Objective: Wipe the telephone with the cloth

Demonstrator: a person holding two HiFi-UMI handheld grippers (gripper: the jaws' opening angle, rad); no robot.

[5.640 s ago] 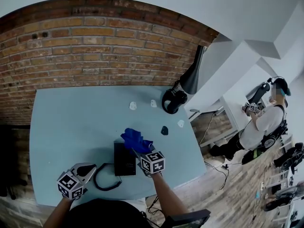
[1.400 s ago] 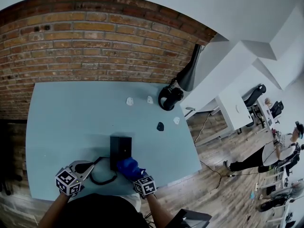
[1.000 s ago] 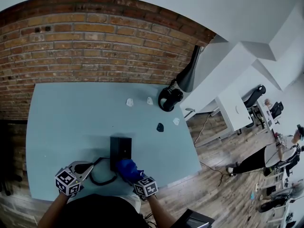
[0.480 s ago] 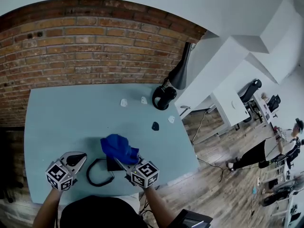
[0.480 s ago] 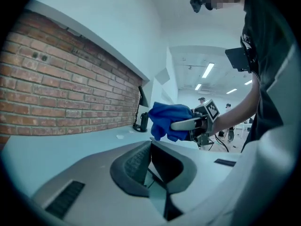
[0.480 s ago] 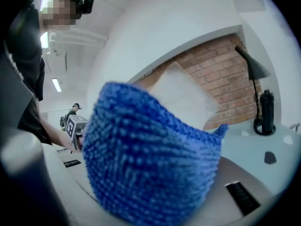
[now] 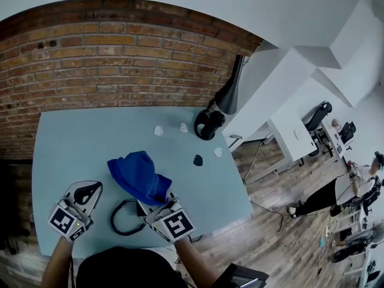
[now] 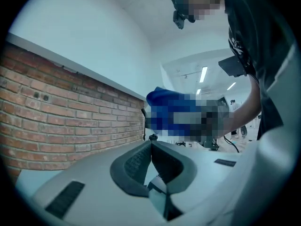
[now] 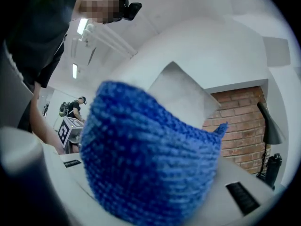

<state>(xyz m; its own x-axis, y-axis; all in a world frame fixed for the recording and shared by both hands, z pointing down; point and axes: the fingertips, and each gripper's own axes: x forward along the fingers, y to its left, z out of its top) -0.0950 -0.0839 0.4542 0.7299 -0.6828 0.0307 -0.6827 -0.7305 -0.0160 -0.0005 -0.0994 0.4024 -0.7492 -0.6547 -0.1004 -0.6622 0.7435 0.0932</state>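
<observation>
The blue knitted cloth [image 7: 137, 176] is raised above the table, bunched and hanging over where the telephone sits. My right gripper [image 7: 157, 200] is shut on the cloth's near edge, and the cloth [image 9: 150, 168] fills the right gripper view. Only a dark corner of the black telephone [image 7: 141, 208] shows beside that gripper, with its black cord [image 7: 123, 218] looped to the left. My left gripper [image 7: 89, 192] hovers left of the cord, near the table's front edge. Its jaws [image 8: 150, 145] meet at the tips with nothing between them. The cloth [image 8: 162, 98] also shows in the left gripper view.
The pale blue table [image 7: 78, 143] backs onto a brick wall. At its far right corner stand a black lamp [image 7: 230, 92] and black headphones [image 7: 207, 123]. Small white pieces [image 7: 158, 130] and a dark one [image 7: 197, 159] lie towards the right edge. A person [image 7: 336, 191] stands far off on the right.
My right gripper has lifted the cloth from the telephone's near end, up and towards the far left, so that it hides the telephone. My left gripper has drifted slightly left.
</observation>
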